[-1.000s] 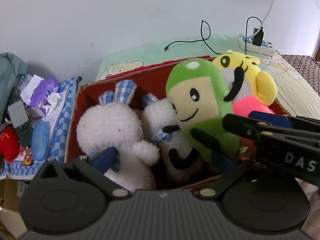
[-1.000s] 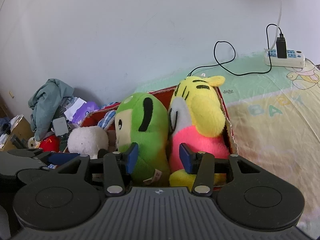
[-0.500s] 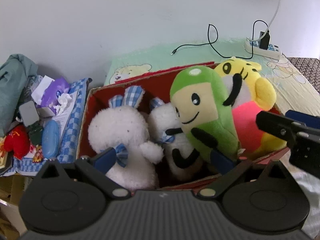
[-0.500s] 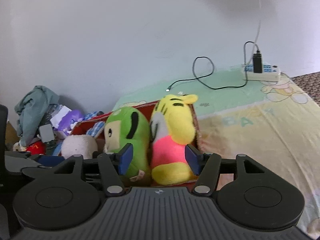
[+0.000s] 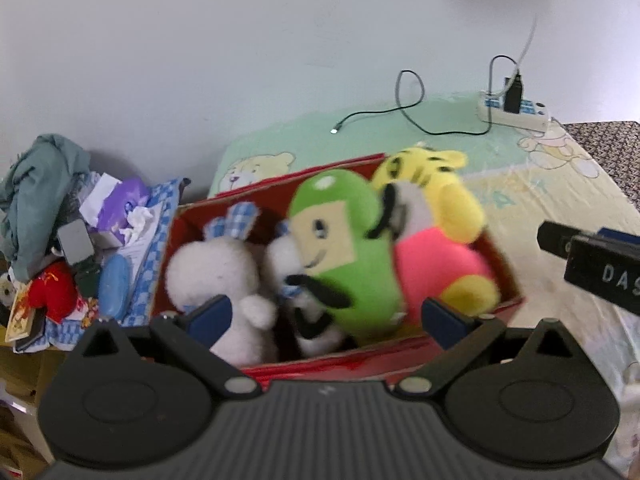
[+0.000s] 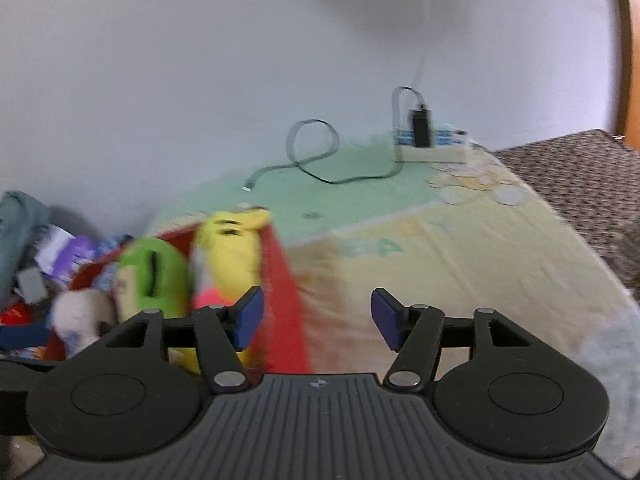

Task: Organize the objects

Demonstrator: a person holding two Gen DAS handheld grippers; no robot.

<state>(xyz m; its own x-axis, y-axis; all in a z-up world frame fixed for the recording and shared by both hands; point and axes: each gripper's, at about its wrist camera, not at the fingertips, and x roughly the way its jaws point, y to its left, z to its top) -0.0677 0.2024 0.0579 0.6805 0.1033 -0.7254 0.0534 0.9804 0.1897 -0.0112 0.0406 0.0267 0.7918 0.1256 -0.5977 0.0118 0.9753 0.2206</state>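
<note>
The red box [image 5: 505, 268] on the bed holds four soft toys [image 5: 344, 256] side by side. The left gripper [image 5: 322, 314] is wide and empty, just in front. The right gripper [image 6: 317, 316], wide too, is beside the box.

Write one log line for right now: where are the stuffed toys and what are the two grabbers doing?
toys: green toy, yellow tiger, white bunny in red box | left gripper: open, empty | right gripper: open, empty
</note>
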